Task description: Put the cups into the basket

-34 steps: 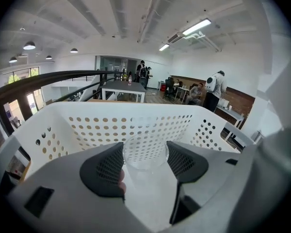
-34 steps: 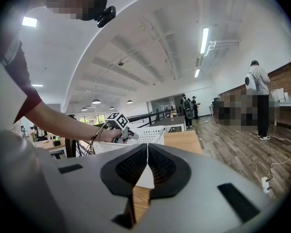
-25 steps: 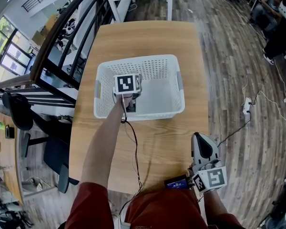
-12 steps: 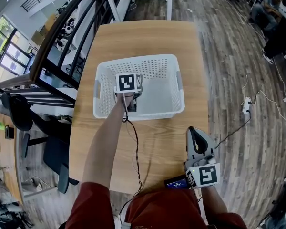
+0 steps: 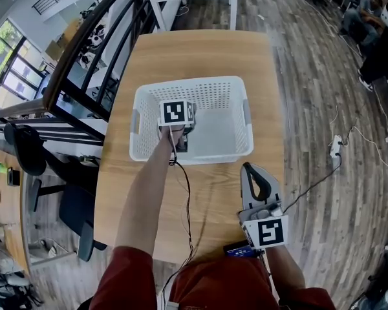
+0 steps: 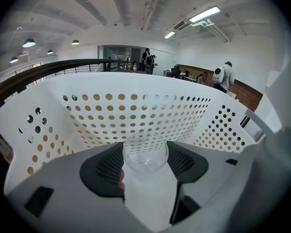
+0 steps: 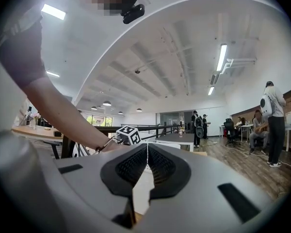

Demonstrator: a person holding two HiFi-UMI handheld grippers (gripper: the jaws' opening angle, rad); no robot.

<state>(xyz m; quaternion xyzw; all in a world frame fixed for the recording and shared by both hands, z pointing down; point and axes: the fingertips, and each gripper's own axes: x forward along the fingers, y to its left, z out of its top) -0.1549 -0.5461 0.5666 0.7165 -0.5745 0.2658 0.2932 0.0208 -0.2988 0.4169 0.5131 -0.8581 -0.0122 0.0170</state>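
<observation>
A basket [image 5: 246, 118] sits in the middle of a table [image 5: 200, 50]. Inside the basket, by its near left wall, the left gripper [image 5: 176, 118] has a cup [image 6: 145, 154] between its jaws. The right gripper [image 5: 251, 172] is in front of the basket, toward its right. A railing [image 5: 84, 50] runs left of the basket, off the table.

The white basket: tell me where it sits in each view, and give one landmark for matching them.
Head view: the white basket sits upper centre, on the wooden table.
Left gripper view: its perforated walls fill the middle, behind the clear cup gripped in the left hand-held gripper.
Right gripper view: not clearly in it; the right hand-held gripper, jaws shut, blocks that spot.
Shared landmark: the black railing.
</observation>
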